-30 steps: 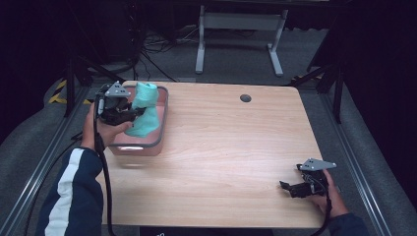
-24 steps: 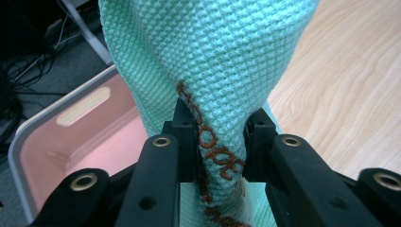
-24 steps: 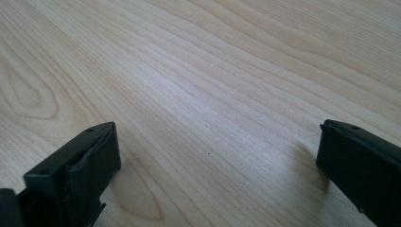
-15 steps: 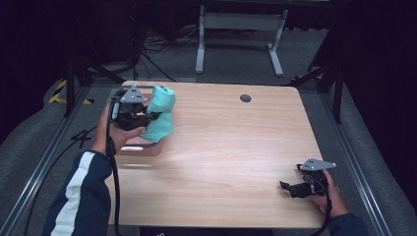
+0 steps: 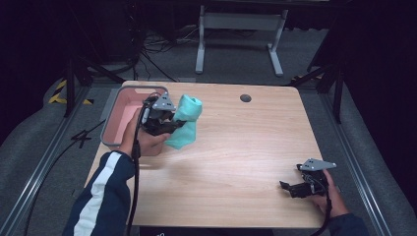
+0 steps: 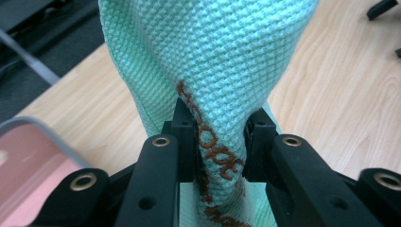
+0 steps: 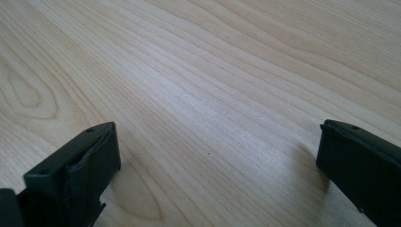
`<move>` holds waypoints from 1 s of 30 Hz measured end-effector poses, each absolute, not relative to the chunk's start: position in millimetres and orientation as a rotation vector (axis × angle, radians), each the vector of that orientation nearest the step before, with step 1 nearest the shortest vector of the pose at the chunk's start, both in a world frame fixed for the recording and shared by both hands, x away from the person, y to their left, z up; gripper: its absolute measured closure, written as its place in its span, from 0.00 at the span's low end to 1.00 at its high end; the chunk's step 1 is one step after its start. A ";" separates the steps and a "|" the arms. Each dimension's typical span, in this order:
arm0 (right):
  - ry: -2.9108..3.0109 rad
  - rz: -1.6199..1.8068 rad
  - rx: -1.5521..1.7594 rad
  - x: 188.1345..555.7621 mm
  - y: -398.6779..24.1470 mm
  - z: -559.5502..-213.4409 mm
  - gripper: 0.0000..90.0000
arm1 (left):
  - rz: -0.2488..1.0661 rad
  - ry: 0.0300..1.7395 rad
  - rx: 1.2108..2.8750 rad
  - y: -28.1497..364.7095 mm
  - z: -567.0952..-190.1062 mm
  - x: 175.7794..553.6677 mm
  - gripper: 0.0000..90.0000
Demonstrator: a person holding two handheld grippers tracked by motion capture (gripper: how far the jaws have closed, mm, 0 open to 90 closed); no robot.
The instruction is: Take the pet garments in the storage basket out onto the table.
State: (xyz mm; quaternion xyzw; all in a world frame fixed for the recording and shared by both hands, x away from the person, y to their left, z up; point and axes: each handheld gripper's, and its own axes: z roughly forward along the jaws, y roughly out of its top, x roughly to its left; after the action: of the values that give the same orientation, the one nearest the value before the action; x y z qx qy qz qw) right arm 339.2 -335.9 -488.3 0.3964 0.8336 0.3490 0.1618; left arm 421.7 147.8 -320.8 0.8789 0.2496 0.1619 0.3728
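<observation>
A mint-green waffle-weave cloth (image 5: 186,123) with brown stitched lettering hangs bunched from my left gripper (image 5: 173,125), just right of the pink tub (image 5: 124,112). In the left gripper view the two black jaws pinch a fold of the cloth (image 6: 222,61), so this gripper (image 6: 218,142) is shut on it above the wooden table (image 5: 236,157). My right gripper (image 5: 291,187) rests near the table's front right corner. Its jaws stand wide apart in the right gripper view, open (image 7: 217,151) over bare wood with nothing between them.
The pink tub with a grey rim stands at the table's back left corner. A dark round cable hole (image 5: 245,98) sits near the back edge. Behind the table are a metal stand's legs (image 5: 236,29) and floor cables.
My left gripper has carried the cloth out of the pink tub and to the right, over the table. The right gripper has stayed in place.
</observation>
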 end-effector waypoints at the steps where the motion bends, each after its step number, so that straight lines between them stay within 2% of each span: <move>1: 2.379 0.996 1.132 339.2 -335.9 -488.3 0.01 | 0.408 0.636 2.258 145.3 -322.9 422.5 0.80; 17: 2.379 0.998 1.134 339.1 -335.8 -488.2 0.01 | 0.273 0.560 2.346 85.4 -362.8 435.3 0.80; 30: 2.378 0.999 1.135 339.1 -335.8 -488.2 0.01 | 0.173 0.555 2.402 54.1 -393.8 442.2 0.79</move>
State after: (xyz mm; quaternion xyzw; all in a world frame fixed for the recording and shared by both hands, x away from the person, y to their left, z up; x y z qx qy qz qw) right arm 339.1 -335.8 -488.2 0.3974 0.8329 0.3498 0.1611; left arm 442.2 54.1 -393.8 0.9178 0.2122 0.0663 0.3290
